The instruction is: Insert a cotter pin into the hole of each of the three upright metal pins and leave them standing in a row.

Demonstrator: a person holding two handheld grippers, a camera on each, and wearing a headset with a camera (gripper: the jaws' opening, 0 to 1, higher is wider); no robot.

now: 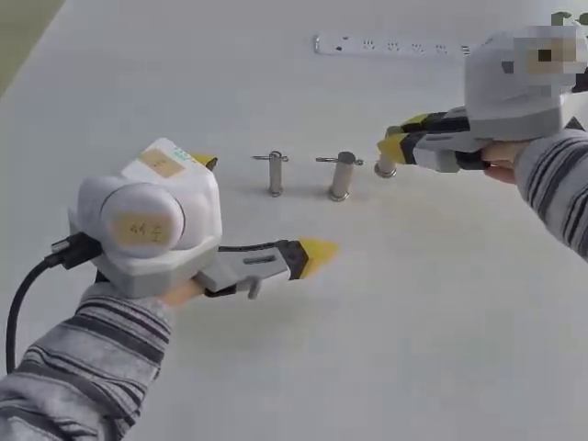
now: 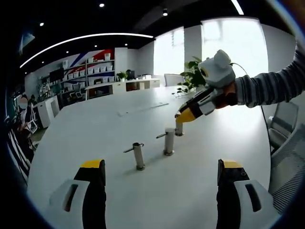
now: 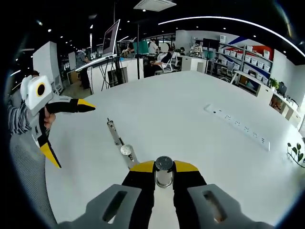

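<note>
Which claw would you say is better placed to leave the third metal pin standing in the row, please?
The right. The right claw is shut on the third pin, upright at the end of the row beside the middle pin. The left claw is open and empty, set back from the row.

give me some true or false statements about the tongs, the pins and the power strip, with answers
1. The left tongs are wide open and hold nothing. True.
2. The right tongs are closed around the middle pin. False: they grip the end pin.
3. The middle pin and the first pin each carry a cotter pin through the top. True.
4. The power strip lies between the left tongs and the pins. False: it lies beyond the row of pins, farther up the table.
</note>
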